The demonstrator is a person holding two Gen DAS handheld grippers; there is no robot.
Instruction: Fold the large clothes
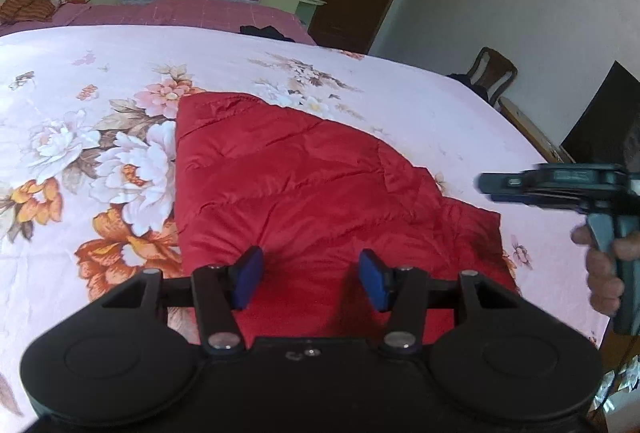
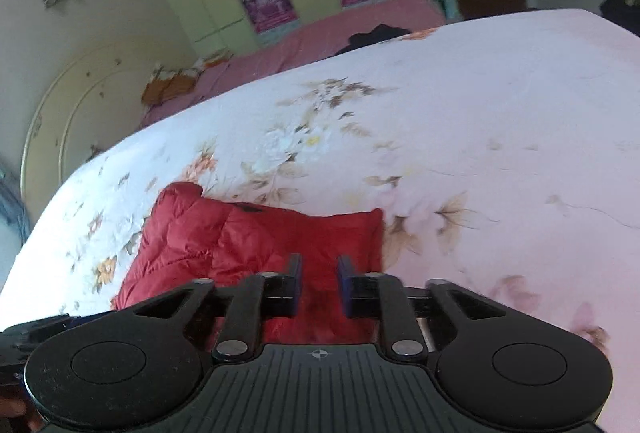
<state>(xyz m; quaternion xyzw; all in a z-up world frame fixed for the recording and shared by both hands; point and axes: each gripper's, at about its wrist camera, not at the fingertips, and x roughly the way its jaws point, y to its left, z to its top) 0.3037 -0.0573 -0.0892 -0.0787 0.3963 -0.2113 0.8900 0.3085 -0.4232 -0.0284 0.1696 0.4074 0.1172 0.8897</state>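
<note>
Jacket (image 1: 304, 185), red and quilted, stretches from bottom centre toward frame top on the bed (image 1: 80, 73), beneath the left gripper (image 1: 311, 281), nearer, and the right gripper (image 2: 319, 287), both sets of fingers apart and empty.

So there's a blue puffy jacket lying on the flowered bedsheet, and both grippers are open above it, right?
Not quite: the quilted jacket is red, not blue, as the left wrist view shows. The rest holds: it lies on the floral bedsheet, and the left gripper and right gripper are both open over it.
</note>
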